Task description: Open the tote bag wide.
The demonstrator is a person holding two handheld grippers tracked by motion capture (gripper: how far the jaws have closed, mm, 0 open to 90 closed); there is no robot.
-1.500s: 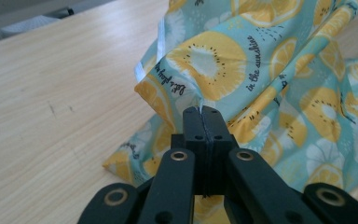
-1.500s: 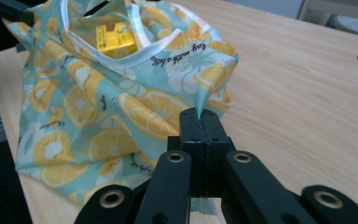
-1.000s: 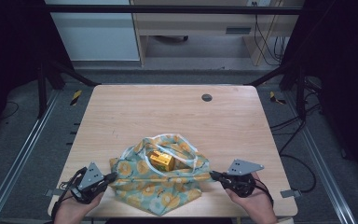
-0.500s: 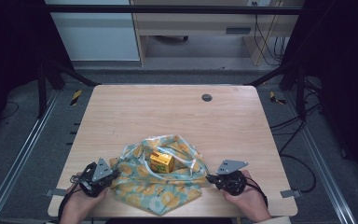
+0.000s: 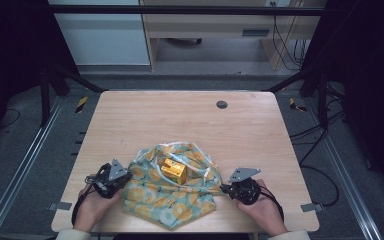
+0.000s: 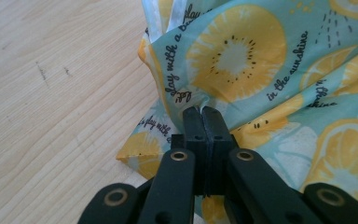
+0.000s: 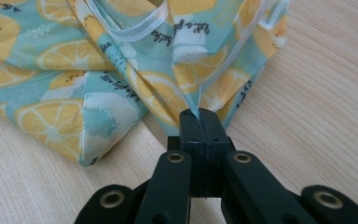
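A light-blue cloth printed with lemon slices (image 5: pixel 172 192) lies bunched on the near middle of the wooden table (image 5: pixel 180 120). A small yellow box (image 5: pixel 174 170) sits in its hollow. My left gripper (image 5: pixel 126 176) is at the cloth's left edge, jaws shut on a fold of the cloth (image 6: pixel 242 70), as the left gripper (image 6: pixel 201 111) view shows close up. My right gripper (image 5: pixel 224 188) is at the cloth's right edge. In the right gripper (image 7: pixel 200 113) view its jaws are shut on a pinched corner of the cloth (image 7: pixel 121 60).
A round dark grommet (image 5: pixel 222 104) sits in the table near the far edge. Bare wood lies beyond the cloth and to either side. Metal frame rails (image 5: pixel 25 165) run along the floor beside the table, with cables (image 5: pixel 310 135) at the right.
Both hands have drawn inward toward the cloth and slightly down, the left one more. The cloth's sides have bunched up around the box. Both grippers stay shut.
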